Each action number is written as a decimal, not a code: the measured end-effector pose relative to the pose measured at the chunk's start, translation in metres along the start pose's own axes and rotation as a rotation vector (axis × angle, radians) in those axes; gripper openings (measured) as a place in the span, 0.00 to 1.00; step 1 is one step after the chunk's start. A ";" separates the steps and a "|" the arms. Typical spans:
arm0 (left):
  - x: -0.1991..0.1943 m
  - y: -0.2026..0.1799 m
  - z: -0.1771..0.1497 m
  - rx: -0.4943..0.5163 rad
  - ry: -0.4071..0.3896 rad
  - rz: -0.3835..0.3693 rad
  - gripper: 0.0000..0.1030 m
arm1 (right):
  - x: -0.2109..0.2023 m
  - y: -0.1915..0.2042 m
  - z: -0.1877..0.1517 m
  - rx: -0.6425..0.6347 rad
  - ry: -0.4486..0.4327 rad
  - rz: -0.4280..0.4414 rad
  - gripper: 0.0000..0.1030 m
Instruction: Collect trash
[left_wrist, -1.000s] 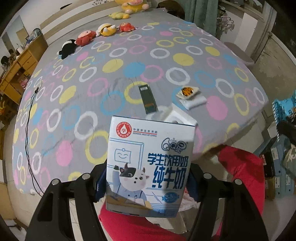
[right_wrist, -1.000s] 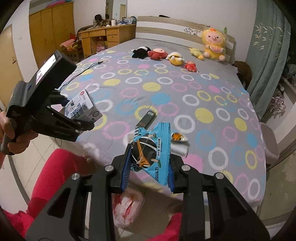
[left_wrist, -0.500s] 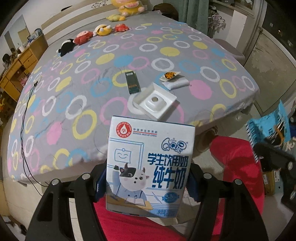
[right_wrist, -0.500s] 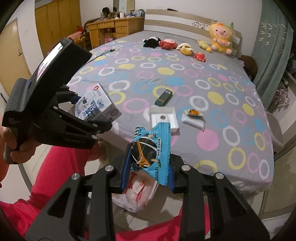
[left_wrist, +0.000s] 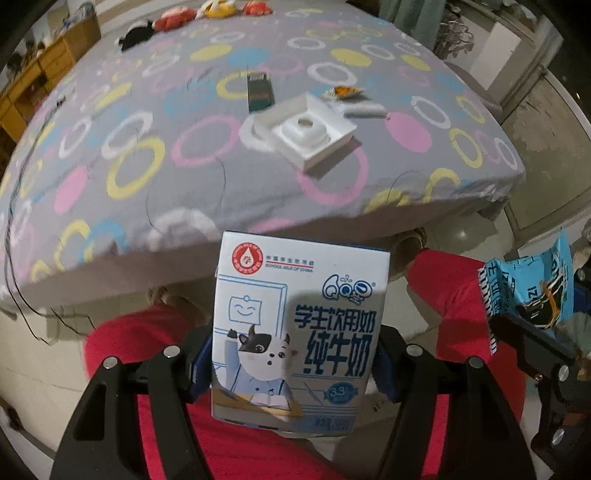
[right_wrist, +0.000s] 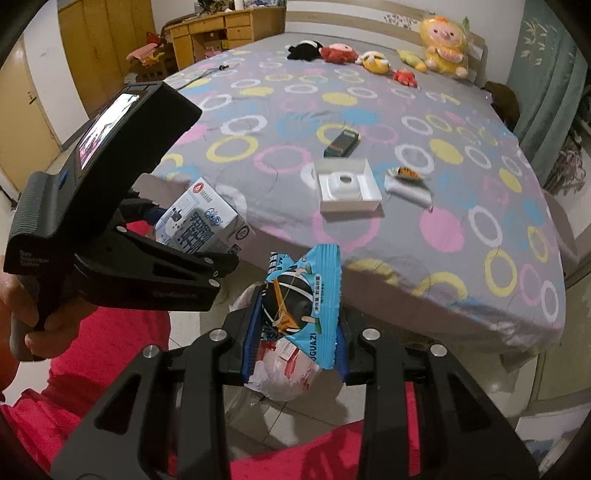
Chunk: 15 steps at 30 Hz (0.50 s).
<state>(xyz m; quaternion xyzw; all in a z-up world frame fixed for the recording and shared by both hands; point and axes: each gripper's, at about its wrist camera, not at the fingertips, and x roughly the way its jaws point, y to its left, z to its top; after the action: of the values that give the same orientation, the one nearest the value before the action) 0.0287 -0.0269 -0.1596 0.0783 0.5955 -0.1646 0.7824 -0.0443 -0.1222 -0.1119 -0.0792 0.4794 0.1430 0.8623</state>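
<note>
- Left gripper (left_wrist: 295, 363): clamped on the milk carton (left_wrist: 297, 328), jaws pressed flat against its two narrow sides; carton upright, printed face toward the camera.
- Right gripper (right_wrist: 295, 332): closed on the blue snack wrapper (right_wrist: 301, 299), jaws nipping the lower half, the crimped top edge standing free above them.
- Changed over the last second: both loads pulled back off the bed (left_wrist: 155, 177) and lowered past its near edge, now over the red-clad lap and floor; bed items farther ahead of the jaws than before.
- Meaning for the task, as a judgement: two pieces collected, drop-off next, probably into the white plastic bag (right_wrist: 284, 369) just below and behind the right jaws.
- Carton: rigid coated paperboard, crisp rectangular edges, smooth glossy print.
- Wrapper: thin crinkly film, serrated seam, flattened, likely empty.
- Bag: soft, translucent, bunched.
- Ahead of both jaws, left on the bed: open white box (right_wrist: 349, 190), stiff and square with a moulded insert; dark flat packet (right_wrist: 341, 143) beyond it; small orange-and-white wrapper (right_wrist: 406, 181) to its right.
</note>
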 end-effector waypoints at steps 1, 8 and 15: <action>0.007 0.002 -0.002 -0.015 0.011 -0.005 0.64 | 0.004 0.000 -0.002 0.006 0.006 0.002 0.31; 0.040 0.008 -0.010 -0.066 0.049 -0.010 0.64 | 0.043 -0.004 -0.017 0.059 0.050 0.003 0.31; 0.078 0.011 -0.016 -0.113 0.126 -0.035 0.64 | 0.092 -0.011 -0.036 0.133 0.141 0.029 0.31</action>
<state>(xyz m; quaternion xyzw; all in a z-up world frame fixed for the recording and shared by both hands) 0.0366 -0.0240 -0.2396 0.0337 0.6531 -0.1388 0.7436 -0.0242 -0.1265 -0.2089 -0.0248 0.5482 0.1177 0.8277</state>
